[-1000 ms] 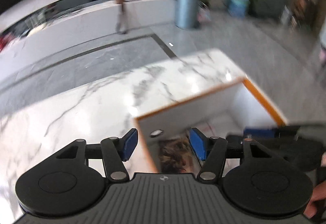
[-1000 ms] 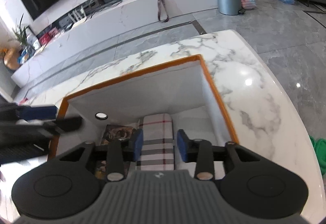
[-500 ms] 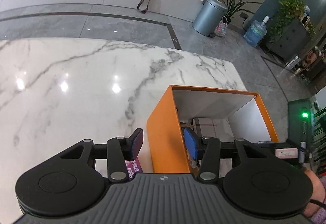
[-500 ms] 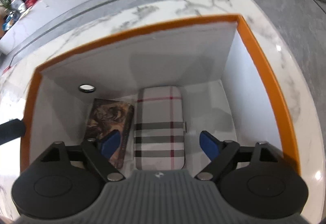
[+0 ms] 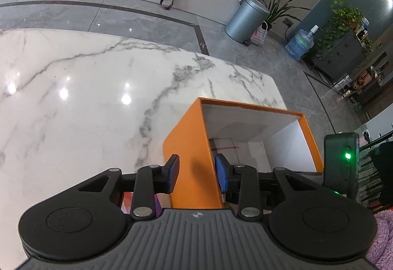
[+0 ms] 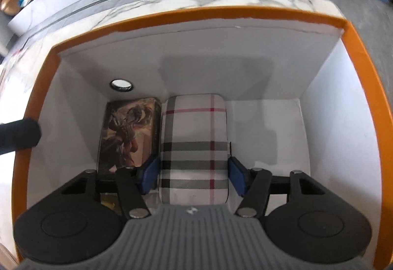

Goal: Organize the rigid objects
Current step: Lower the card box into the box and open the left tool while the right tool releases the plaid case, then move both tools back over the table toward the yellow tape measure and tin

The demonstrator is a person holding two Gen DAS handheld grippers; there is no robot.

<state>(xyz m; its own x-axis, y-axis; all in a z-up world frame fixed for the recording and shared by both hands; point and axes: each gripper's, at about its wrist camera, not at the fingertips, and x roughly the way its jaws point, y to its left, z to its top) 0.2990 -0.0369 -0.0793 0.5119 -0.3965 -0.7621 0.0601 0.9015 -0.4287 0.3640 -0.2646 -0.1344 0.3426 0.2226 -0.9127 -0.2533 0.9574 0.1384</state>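
- Right hand-held gripper: fingers apart, flanking plaid case on orange box floor, beside picture tin
- Left hand-held gripper: open, straddling box wall on table
- Risk: left finger may snag the tin on closing

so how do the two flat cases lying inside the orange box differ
The plaid beige rounded case is pale with grey and red stripes and sits between the right gripper pads; the dark picture-printed box is brown, square-cornered and lies free to its left. Both lie flat, side by side, on the orange box floor.
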